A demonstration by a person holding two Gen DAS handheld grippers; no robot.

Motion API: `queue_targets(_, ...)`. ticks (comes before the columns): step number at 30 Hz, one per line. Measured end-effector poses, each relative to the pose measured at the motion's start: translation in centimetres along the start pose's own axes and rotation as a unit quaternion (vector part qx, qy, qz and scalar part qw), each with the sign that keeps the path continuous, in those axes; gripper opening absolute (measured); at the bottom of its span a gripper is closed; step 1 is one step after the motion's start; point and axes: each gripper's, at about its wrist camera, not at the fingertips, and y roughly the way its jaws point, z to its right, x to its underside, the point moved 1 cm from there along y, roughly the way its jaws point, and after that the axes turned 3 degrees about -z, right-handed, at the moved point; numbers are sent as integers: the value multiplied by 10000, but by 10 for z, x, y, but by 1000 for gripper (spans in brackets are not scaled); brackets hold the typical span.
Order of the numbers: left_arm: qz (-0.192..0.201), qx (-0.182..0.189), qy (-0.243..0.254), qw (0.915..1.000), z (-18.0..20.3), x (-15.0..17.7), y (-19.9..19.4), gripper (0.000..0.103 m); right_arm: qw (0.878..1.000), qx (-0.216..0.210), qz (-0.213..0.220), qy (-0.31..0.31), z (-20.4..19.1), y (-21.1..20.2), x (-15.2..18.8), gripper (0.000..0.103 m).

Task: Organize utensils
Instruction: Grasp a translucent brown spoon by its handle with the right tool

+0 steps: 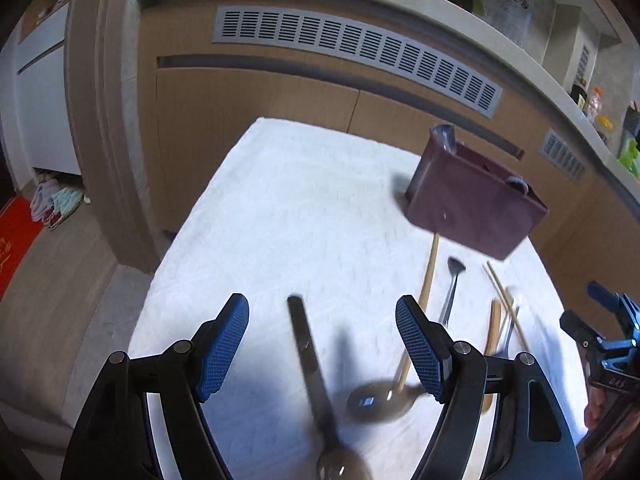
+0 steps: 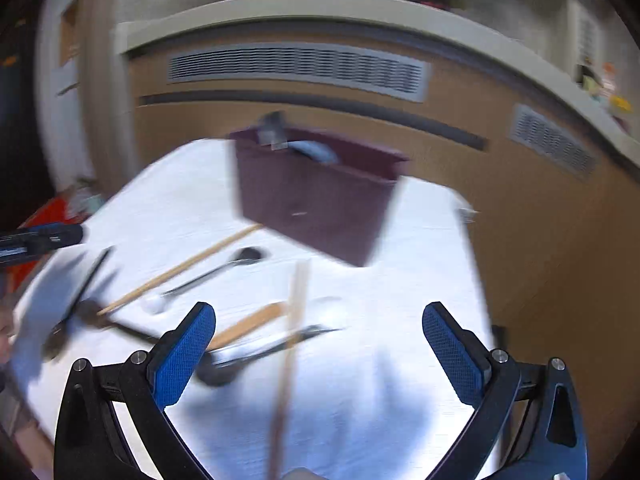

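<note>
A dark maroon utensil box (image 1: 472,204) stands on the white cloth at the far right; it also shows in the right wrist view (image 2: 316,196), with utensils sticking out. My left gripper (image 1: 322,344) is open above a dark-handled ladle (image 1: 310,364) lying between its fingers. A wooden-handled spoon (image 1: 424,292), a metal spoon (image 1: 452,284) and chopsticks (image 1: 506,304) lie to the right. My right gripper (image 2: 320,344) is open above chopsticks (image 2: 294,320), a wooden handle (image 2: 250,324) and a fork (image 2: 276,346). The view is blurred.
The white cloth (image 1: 300,200) covers a small table in front of wooden cabinets with a grey vent (image 1: 352,48). The right gripper (image 1: 600,332) shows at the right edge. The left gripper (image 2: 40,238) shows at the left edge. A red mat (image 1: 16,232) lies on the floor.
</note>
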Motion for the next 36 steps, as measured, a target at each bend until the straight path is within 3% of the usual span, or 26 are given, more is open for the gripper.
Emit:
queue_targets(4,-274,485,558,9969,11,26,-11,76,9978,-382,-217,-488,-26,4,1,102)
queue_targets(7,-405,322,1031,9933,22,47,-15,76,9952,-812,-374,-387,-36,6,4,102)
queue_targets(9,-464,221,1094,9927,22,53,-16,76,9901,-1217,-529,-467,-48,9,5,102)
queue_targets(12,-500,18,838,9952,8,52,-18,76,9754,-1793,-644,-1112,-77,10,5,100)
queue_targets(13,-449,-69,642,9969,0,49,-20,76,9639,-2094,-707,-1485,-91,11,3,97)
queue_targets(15,-371,-196,243,9988,-19,43,-23,76,9468,-2420,-829,-1952,-111,14,2,79)
queue_targets(16,-340,-204,61,9992,-28,41,-25,76,9369,-2547,-924,-2210,-123,18,1,74)
queue_targets(18,-325,-187,-226,9990,-46,39,-30,76,9258,-2560,-1084,-2561,-140,30,0,57)
queue_targets(23,-364,-400,-366,9979,-70,43,-36,76,9132,-2605,-1534,-2731,-155,68,-7,51)
queue_targets(26,-488,-277,-355,9978,-70,46,-32,76,9127,-2681,-1503,-2694,-161,76,-14,51)
queue_targets(28,-631,-119,-293,9975,-63,47,-27,76,9155,-2552,-1422,-2765,-167,77,-15,45)
queue_targets(30,-712,-26,-123,9974,-51,49,-23,76,9146,-2550,-1372,-2822,-172,72,-13,24)
queue_targets(33,-775,107,167,9968,-32,52,-23,76,9215,-2502,-1408,-2616,-166,62,-12,18)
queue_targets(36,-860,294,557,9943,-11,58,-26,76,9367,-2470,-1334,-2095,-138,47,-14,13)
